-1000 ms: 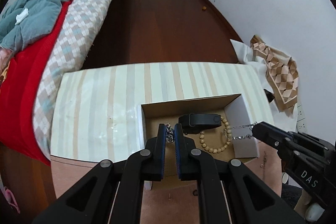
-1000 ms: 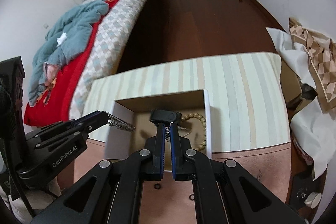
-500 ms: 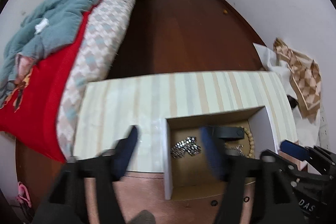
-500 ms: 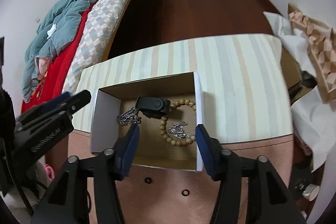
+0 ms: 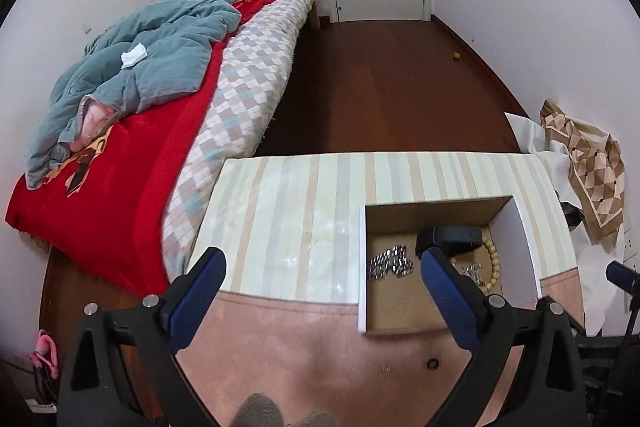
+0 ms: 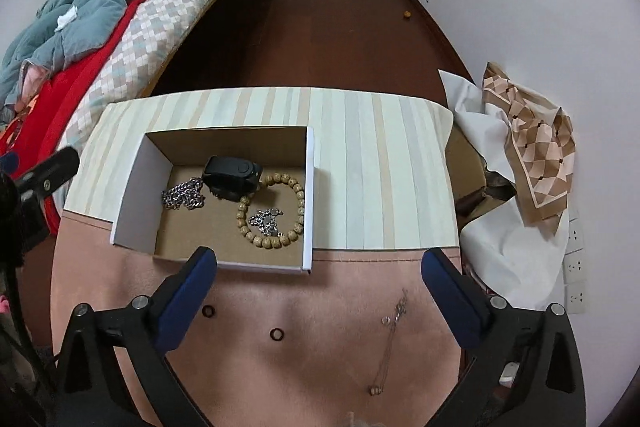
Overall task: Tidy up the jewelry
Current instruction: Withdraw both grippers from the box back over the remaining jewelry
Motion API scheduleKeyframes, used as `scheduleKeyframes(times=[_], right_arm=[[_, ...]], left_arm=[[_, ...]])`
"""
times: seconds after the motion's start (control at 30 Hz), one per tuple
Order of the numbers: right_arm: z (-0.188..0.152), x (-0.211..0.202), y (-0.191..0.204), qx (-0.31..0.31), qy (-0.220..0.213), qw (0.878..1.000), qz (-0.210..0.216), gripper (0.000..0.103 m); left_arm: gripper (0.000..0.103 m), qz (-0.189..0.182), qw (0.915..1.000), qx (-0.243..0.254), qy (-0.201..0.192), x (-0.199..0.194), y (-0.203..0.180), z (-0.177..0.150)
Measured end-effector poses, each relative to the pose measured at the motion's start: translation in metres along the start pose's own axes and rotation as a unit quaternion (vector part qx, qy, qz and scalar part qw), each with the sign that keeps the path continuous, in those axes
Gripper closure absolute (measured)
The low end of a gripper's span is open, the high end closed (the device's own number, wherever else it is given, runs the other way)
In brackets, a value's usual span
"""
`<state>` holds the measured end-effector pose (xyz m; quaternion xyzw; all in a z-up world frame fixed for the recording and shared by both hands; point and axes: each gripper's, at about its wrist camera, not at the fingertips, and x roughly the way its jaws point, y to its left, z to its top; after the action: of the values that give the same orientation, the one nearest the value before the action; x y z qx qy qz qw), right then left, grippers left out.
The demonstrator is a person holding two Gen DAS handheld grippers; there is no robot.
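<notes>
Cardboard box [image 6: 224, 141], metal chain [image 6: 184, 194], wooden beads [image 6: 298, 193]

Both hand-held grippers tilt steeply downward, their jaws having just been opening and now spread wide with nothing between the blue pads. The left gripper [image 5: 322, 277] and the right gripper [image 6: 320, 277] each fill the lower edge of their own wrist view, black arms splayed outward.

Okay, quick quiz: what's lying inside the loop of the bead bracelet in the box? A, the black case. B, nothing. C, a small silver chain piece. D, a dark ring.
C: in the right wrist view a small silver chain piece lies within the bead bracelet in the box.
</notes>
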<state>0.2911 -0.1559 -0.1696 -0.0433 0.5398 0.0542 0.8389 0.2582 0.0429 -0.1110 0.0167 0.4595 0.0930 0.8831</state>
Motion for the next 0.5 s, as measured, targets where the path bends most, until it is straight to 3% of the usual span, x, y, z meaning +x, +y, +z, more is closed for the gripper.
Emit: scheduleKeyframes(times=[0.5], right_arm=[[-0.040, -0.084, -0.005, 0.007, -0.066, 0.998, -0.005, 0.000]], left_arm=[[0.003, -0.009, 0.9989, -0.021, -0.042, -0.084, 0.009, -0.039]])
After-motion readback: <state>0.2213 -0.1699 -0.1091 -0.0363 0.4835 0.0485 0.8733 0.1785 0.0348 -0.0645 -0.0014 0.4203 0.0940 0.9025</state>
